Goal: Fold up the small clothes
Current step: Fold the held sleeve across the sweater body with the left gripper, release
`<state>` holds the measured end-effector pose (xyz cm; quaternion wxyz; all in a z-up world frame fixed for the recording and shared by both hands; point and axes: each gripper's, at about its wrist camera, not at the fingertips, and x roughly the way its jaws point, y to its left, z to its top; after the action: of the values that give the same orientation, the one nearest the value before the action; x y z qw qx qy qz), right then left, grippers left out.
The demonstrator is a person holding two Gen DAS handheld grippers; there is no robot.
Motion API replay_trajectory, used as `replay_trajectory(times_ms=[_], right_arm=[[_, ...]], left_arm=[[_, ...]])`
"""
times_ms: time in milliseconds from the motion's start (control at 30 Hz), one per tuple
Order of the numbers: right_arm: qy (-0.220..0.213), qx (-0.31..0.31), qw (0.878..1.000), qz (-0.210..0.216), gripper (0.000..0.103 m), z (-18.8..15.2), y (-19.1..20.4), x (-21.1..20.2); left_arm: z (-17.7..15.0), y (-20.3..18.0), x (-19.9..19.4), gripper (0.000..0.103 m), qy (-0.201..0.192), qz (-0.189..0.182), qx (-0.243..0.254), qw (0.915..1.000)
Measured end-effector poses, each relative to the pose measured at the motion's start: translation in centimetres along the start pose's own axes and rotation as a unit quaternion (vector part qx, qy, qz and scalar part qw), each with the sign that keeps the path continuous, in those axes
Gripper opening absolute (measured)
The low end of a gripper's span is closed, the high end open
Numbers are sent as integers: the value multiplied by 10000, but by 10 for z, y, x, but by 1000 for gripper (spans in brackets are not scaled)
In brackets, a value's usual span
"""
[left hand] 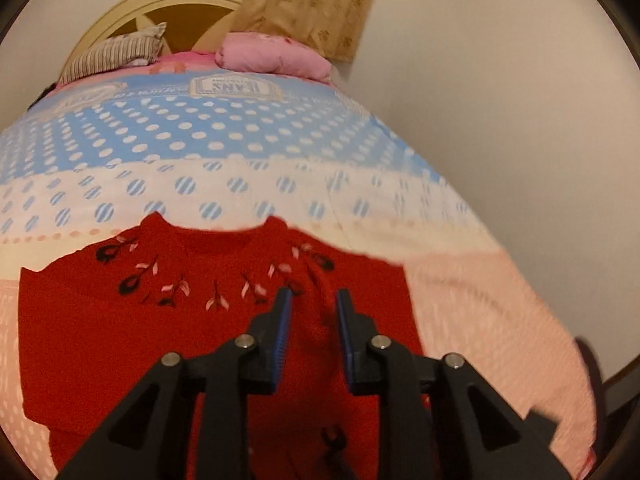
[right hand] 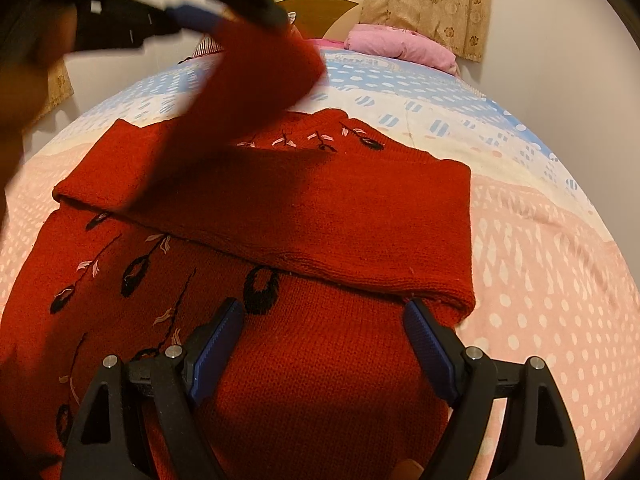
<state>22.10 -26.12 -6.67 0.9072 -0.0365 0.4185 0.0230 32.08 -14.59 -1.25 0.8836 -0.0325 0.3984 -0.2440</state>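
Red knit sweater [right hand: 320,208] on bedspread [right hand: 540,240]: soft, limp, grippy. Left gripper [left hand: 311,300] pinching sleeve [right hand: 256,80]; right gripper [right hand: 320,312] spread wide. Best taken at hem corners.

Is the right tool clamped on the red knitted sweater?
No. The right tool hangs wide open above the red knitted sweater, its blue pads apart with nothing gripped.

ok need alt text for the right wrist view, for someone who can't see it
A red knitted sweater with black and pink embroidery lies on a patterned bedspread, one sleeve already folded across its chest. The right gripper hovers open above it, while the left gripper lifts the other sleeve.
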Motion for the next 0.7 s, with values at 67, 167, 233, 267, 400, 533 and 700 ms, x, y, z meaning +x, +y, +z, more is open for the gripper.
replay_trajectory(times_ms=[67,167,233,267,400,533,700], right_arm=[[3,19,10000,22,83,-1,-1,0],[3,34,10000,36,83,-1,-1,0],[3,32,10000,32,83,-1,-1,0],[3,33,10000,31,83,-1,-1,0],[2,26,10000,23,83,-1,0,0],[-39,120,9998,183,83,-1,-5,-3],[-254,1150,9859,1192,83,4,-46,-27]], left_arm=[[-8,0,-12,34,-70,98,197,9997],[-16,12,-32,59,-277,416,374,9980],[-21,27,-41,66,-396,643,417,9963],[-27,36,-50,66,-443,759,407,9953],[-49,75,-66,73,-541,1241,325,9903],[-80,104,-68,75,-466,1841,231,9815],[-104,132,-55,75,-108,1917,-141,9813]])
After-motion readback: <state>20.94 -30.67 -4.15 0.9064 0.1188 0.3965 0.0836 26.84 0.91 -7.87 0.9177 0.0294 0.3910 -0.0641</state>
